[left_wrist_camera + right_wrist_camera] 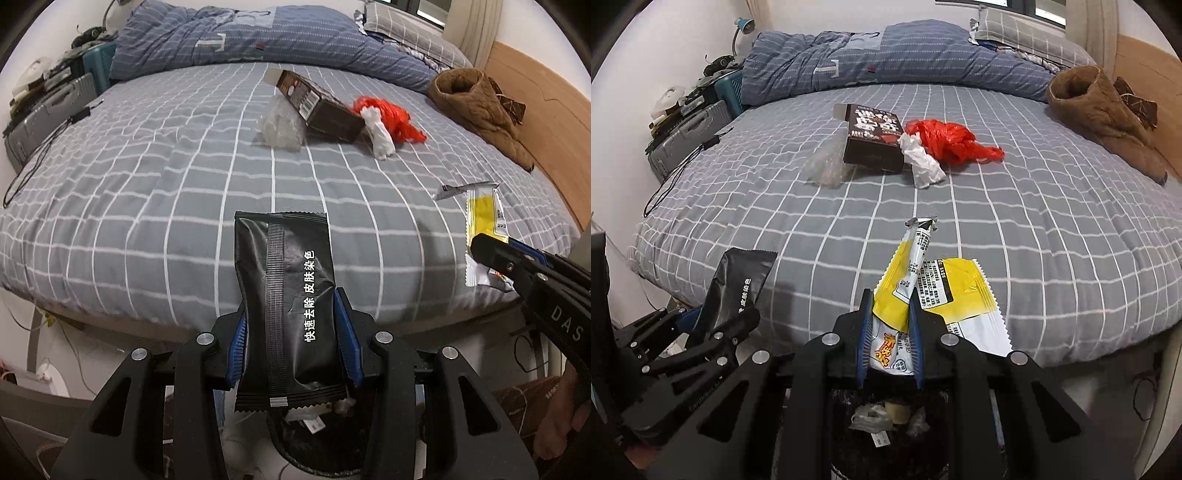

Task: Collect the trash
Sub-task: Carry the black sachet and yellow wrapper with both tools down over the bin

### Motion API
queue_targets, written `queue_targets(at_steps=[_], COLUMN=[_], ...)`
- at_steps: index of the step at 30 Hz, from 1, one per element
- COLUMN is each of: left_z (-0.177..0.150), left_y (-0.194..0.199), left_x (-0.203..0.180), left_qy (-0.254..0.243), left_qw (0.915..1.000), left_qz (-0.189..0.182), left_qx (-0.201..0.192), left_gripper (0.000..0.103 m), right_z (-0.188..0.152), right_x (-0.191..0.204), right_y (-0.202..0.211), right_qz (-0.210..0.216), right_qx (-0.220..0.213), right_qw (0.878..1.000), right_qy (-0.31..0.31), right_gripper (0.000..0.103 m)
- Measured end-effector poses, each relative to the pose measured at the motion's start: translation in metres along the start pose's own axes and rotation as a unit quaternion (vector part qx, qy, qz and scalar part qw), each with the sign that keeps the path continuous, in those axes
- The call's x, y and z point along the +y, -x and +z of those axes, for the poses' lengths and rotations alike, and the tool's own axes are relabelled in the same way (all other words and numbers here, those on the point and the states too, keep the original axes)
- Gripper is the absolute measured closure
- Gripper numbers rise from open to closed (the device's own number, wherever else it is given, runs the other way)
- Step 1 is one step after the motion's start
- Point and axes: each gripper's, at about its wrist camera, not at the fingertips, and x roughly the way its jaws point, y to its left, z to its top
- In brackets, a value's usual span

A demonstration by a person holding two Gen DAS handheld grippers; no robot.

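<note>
Bed (147, 177) fills the room ahead, its grid sheet running wide and bare from the near edge up to a cluster mid-mattress: brown box (317, 107), red plastic bag (395, 118), clear bag (280, 127), white tissue wad (380, 134). Below the near edge sits a dark bin (886, 424) holding scraps. The left gripper (291, 343) is clamped on a black sachet (288, 295); the right gripper (890, 332) pinches a yellow-and-white wrapper (934, 291) over the bin.

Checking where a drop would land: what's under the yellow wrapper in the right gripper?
Below the yellow wrapper sits a dark trash bin holding crumpled wrappers and scraps. The gripper body covers its rim and sides.
</note>
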Motion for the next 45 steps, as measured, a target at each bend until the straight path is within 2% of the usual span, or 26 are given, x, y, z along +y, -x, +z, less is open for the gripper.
queue_targets(at_steps=[9, 26, 39, 45], left_z=[-0.027, -0.065, -0.096, -0.105], left_y=[0.010, 0.040, 0.037, 0.021], left_x=[0.001, -0.008, -0.011, -0.008], left_qy=[0.015, 0.011, 0.008, 0.006], left_qw=[0.9998, 0.9996, 0.9984, 0.9977], left_qz=[-0.005, -0.005, -0.005, -0.003], left_qx=[0.013, 0.027, 0.055, 0.067], left_gripper=[0.062, 0.061, 0.062, 0.062], right_z=[-0.025, -0.069, -0.112, -0.128], right_x=[0.003, 0.007, 0.003, -0.004], right_y=[0.013, 0.042, 0.042, 0.028], right_qz=[-0.004, -0.008, -0.017, -0.018], right_qx=[0.007, 0.024, 0.057, 0.077], right_qw=[1.000, 1.000, 0.998, 0.996], right_qy=[0.001, -0.015, -0.022, -0.029], right_gripper=[0.085, 0.085, 0.085, 0.085])
